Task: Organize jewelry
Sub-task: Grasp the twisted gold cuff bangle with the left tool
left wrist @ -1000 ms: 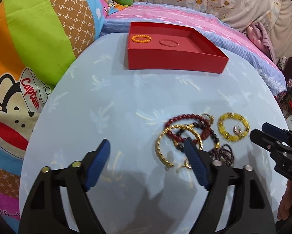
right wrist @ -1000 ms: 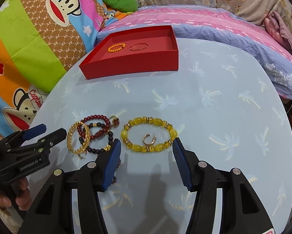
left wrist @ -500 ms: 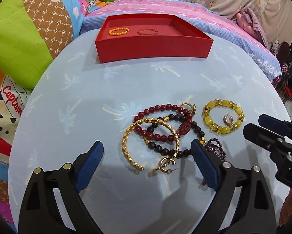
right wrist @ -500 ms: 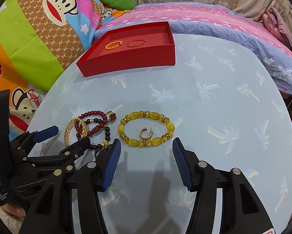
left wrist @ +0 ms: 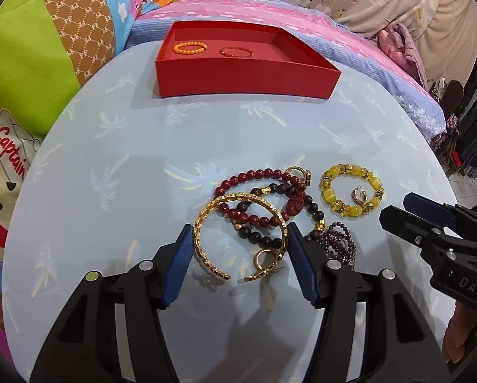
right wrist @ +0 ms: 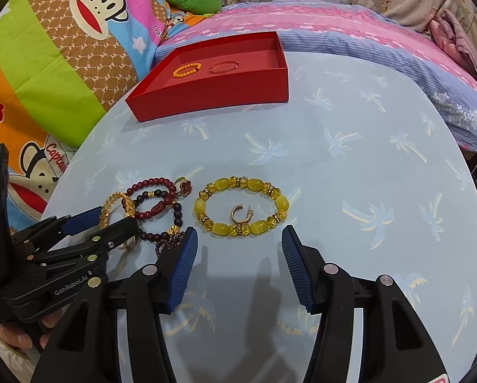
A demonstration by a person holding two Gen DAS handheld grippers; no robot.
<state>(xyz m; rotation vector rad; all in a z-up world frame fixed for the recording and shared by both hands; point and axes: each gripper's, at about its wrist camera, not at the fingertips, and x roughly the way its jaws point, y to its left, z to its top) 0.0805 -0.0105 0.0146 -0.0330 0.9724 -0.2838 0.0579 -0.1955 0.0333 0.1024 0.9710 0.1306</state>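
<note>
A pile of jewelry lies on the round blue table: a gold bangle, a red bead bracelet, a dark bead bracelet and a small purple bead strand. My left gripper is open with its fingers on either side of the gold bangle. A yellow bead bracelet with a gold hoop earring inside it lies just ahead of my open right gripper. A red tray at the far side holds an orange bead bracelet and a thin red bangle.
Colourful cartoon cushions border the table on the left. A pink and blue striped bedcover lies behind and to the right. The table's right half carries only the palm-print cloth.
My left gripper has moved forward and right and its fingers have narrowed around the gold bangle. My right gripper has edged closer to the yellow bracelet.
</note>
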